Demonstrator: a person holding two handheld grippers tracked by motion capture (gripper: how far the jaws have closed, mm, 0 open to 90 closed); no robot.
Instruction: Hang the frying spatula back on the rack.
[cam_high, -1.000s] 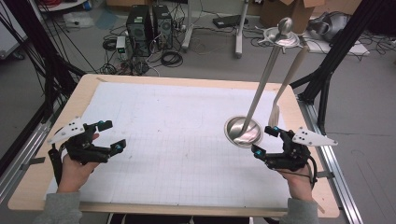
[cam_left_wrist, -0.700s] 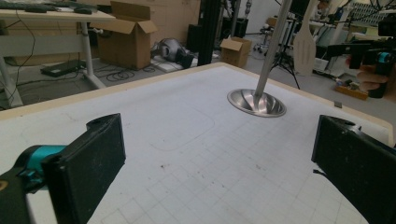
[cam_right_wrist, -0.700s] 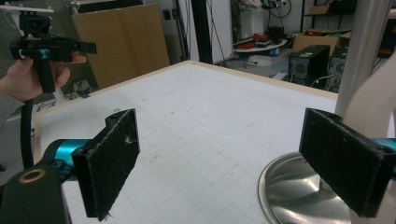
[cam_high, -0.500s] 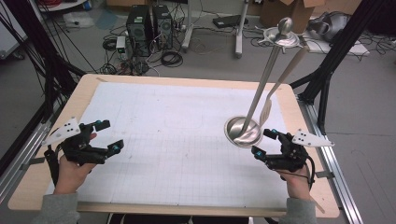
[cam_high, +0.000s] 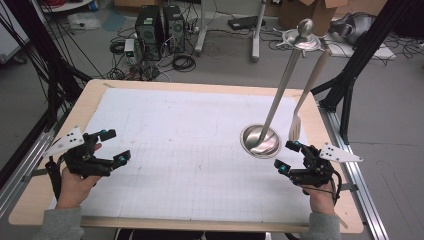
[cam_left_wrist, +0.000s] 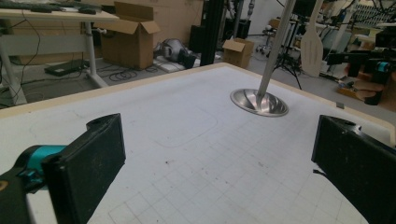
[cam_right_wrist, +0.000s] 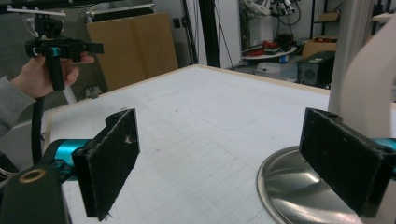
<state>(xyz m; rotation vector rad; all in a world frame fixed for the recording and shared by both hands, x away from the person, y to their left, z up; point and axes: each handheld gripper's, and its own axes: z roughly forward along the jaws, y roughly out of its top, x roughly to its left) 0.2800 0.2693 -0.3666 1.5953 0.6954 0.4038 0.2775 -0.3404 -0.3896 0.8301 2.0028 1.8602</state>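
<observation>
In the high view, the stand (cam_high: 260, 141), a steel dish-shaped base with a tall pole rising from it, stood on the right part of the surface (cam_high: 190, 145), and a pale spatula (cam_high: 306, 97) hung beside the pole. The right gripper (cam_high: 289, 156) hovered just beside the base, jaws spread and empty; the left gripper (cam_high: 111, 146) hung well apart at the left edge, jaws also spread, holding nothing. The likely risk was that the right gripper, so near the base, could knock its rim or the pole on the way in and tip the top-heavy stand, or set the spatula swinging out of reach. In the left gripper view, its two black jaws stood wide apart over bare gridded surface, touching nothing, with the stand (cam_left_wrist: 259, 100) and spatula (cam_left_wrist: 312, 43) far ahead. In the right gripper view, the jaws gaped wide and empty; the right-hand jaw stood over the base's rim (cam_right_wrist: 289, 186), though contact could not be told, and the pole (cam_right_wrist: 351, 51) rose just behind it.
</observation>
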